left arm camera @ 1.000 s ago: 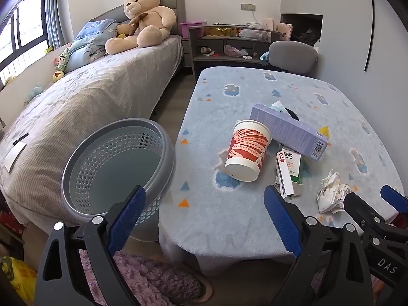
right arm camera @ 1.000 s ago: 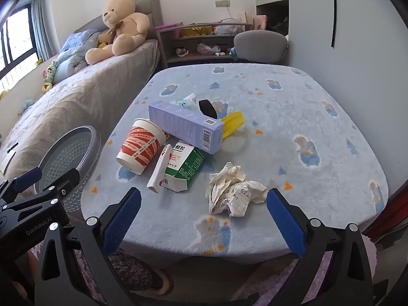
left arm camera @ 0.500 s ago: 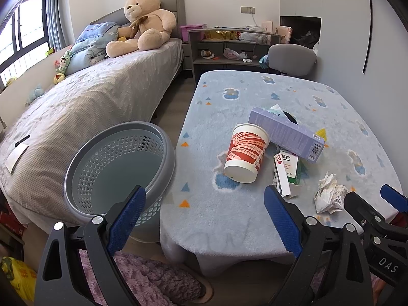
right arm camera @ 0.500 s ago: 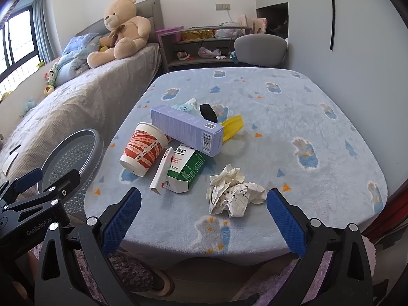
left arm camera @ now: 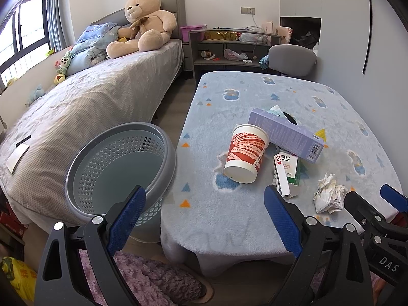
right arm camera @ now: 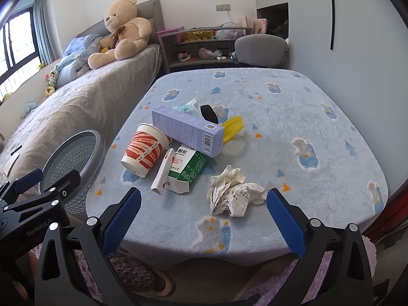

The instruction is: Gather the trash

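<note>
Trash lies on a table with a blue fleece cover (right arm camera: 293, 117): a tipped red-and-white paper cup (right arm camera: 142, 150) (left arm camera: 246, 153), a long purple box (right arm camera: 188, 130) (left arm camera: 285, 135), a green-and-white medicine box (right arm camera: 185, 170) (left arm camera: 288, 170), a crumpled paper ball (right arm camera: 232, 193) (left arm camera: 329, 191), a yellow piece (right arm camera: 233, 127) and a black item (right arm camera: 209, 113). A grey perforated trash basket (left arm camera: 117, 168) (right arm camera: 74, 158) stands left of the table. My left gripper (left arm camera: 204, 211) is open and empty over the table's near left edge. My right gripper (right arm camera: 204, 209) is open and empty just short of the paper ball.
A bed (left arm camera: 89, 107) with a big teddy bear (left arm camera: 142, 23) runs along the left. A grey chair (left arm camera: 293, 56) and a shelf unit (left arm camera: 229, 48) stand behind the table. A purple fuzzy rug (left arm camera: 142, 280) lies on the floor below. A white wall is at the right.
Both grippers have drawn back and risen slightly, so the table and trash look a little farther off. Both stay open and nothing on the table has moved.
</note>
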Tool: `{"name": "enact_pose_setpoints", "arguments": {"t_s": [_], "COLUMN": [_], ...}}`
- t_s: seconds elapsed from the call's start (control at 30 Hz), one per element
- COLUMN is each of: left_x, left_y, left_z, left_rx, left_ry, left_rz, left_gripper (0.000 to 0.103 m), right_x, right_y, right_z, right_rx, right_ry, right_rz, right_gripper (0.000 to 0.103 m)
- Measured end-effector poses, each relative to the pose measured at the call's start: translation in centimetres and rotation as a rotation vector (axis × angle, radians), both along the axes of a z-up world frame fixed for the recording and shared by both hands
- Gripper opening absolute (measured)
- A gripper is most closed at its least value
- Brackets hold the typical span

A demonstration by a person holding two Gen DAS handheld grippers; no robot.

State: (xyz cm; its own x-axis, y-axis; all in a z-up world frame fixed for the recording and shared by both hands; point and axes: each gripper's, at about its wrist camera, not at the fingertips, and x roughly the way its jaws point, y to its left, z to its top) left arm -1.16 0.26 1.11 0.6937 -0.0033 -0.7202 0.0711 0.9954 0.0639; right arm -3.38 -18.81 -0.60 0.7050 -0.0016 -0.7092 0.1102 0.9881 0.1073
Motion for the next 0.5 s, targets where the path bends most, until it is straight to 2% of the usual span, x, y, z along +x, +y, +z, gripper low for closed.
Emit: {"name": "enact_pose_setpoints", "arguments": {"t_s": [0.5], "left_x": [0.03], "left_y": [0.0], "left_z": [-0.03], "left_rx": [0.001], "left_ry": [-0.002], "left_rz": [0.0], "left_gripper": [0.09], "right_x": [0.01], "right_y": [-0.1], "right_z": [-0.16], "right_rx": [-0.004], "right_ry": [-0.001], "right_rz": [-0.003], "right_gripper": [0.097]}}
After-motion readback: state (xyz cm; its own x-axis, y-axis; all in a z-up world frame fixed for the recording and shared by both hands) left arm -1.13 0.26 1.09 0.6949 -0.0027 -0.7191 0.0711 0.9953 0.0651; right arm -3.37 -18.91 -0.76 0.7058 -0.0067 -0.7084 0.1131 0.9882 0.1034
